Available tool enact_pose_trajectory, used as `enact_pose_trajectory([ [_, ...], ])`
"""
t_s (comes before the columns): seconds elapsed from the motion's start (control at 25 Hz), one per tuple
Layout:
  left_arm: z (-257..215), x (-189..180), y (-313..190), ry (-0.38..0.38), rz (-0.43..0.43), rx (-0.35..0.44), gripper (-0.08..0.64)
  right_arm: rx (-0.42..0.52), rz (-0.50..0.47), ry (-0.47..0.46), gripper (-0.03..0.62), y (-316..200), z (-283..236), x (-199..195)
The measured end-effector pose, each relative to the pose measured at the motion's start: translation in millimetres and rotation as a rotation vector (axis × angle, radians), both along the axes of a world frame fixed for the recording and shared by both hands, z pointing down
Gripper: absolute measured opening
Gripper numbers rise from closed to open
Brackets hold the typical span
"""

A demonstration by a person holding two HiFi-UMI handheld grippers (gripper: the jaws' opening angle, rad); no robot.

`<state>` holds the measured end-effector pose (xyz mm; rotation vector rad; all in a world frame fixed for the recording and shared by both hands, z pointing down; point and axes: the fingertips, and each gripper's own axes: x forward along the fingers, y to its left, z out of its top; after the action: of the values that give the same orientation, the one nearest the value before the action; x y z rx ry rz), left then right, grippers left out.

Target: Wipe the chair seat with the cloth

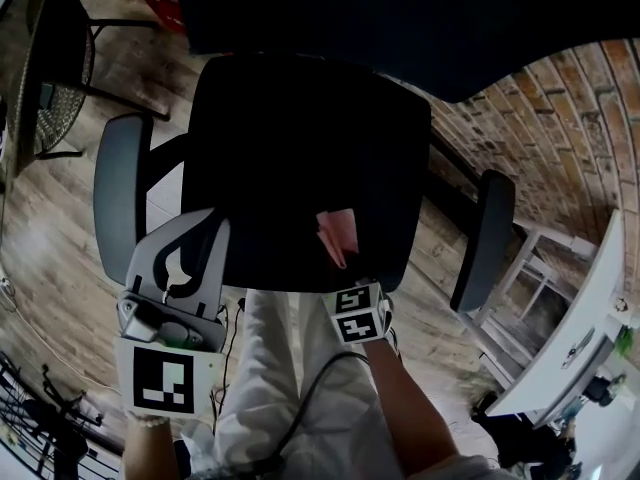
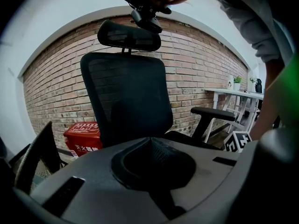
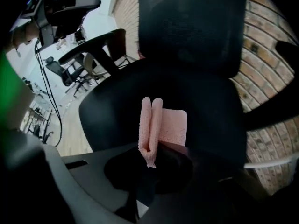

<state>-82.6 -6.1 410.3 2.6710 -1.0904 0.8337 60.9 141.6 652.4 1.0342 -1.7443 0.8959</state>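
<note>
The black office chair seat [image 1: 300, 158] fills the middle of the head view, and its mesh backrest [image 3: 191, 27] rises behind it. A folded pink cloth [image 1: 338, 231] lies on the front part of the seat. My right gripper [image 1: 341, 261] is shut on the cloth's near edge, and in the right gripper view the cloth [image 3: 164, 127] sticks up from the jaws [image 3: 149, 155] over the seat [image 3: 117, 106]. My left gripper [image 1: 211, 221] hangs at the seat's front left corner, beside the left armrest, shut and holding nothing. It [image 2: 150, 141] faces the backrest [image 2: 126, 97].
Grey armrests stand on both sides, the left armrest [image 1: 118, 183] and the right armrest [image 1: 485, 238]. A red box [image 2: 84, 136] sits on the wooden floor by the brick wall [image 1: 560, 128]. A white desk [image 1: 570, 338] is at the right. A mesh chair [image 1: 50, 68] is at the far left.
</note>
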Motion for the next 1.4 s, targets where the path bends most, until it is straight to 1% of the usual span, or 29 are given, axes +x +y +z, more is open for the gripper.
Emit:
enact_pose_trajectory([
  [0.16,1,-17,3,-0.007,-0.026,-0.004,0.018,0.011,-0.140,-0.066,0.054,-2,0,-61],
  [0.36,1,-39,6,-0.008,-0.078,-0.010,0.018,0.032,-0.283,-0.147,0.053,-4,-3,-134],
  [0.52,2,-53,8,-0.011,-0.113,-0.016,0.018,0.042,-0.427,-0.203,0.054,3,-7,-187],
  [0.68,2,-59,8,-0.013,-0.129,-0.017,0.018,0.055,-0.545,-0.241,0.054,11,-12,-225],
  [0.8,3,-60,8,-0.014,-0.127,-0.020,0.018,0.053,-0.636,-0.252,0.054,22,-14,-244],
  [0.92,4,-59,8,-0.015,-0.122,-0.021,0.018,0.039,-0.713,-0.236,0.054,37,-11,-250],
  [1.04,5,-54,7,-0.010,-0.118,-0.021,0.018,0.016,-0.766,-0.212,0.054,55,-6,-243],
  [1.08,6,-52,6,-0.008,-0.114,-0.018,0.018,0.008,-0.757,-0.204,0.054,59,-4,-237],
  [1.2,5,-46,4,-0.004,-0.103,-0.014,0.018,-0.027,-0.683,-0.181,0.054,65,0,-211],
  [1.4,4,-30,3,0.002,-0.075,-0.013,0.018,-0.087,-0.587,-0.103,0.054,77,10,-145],
])
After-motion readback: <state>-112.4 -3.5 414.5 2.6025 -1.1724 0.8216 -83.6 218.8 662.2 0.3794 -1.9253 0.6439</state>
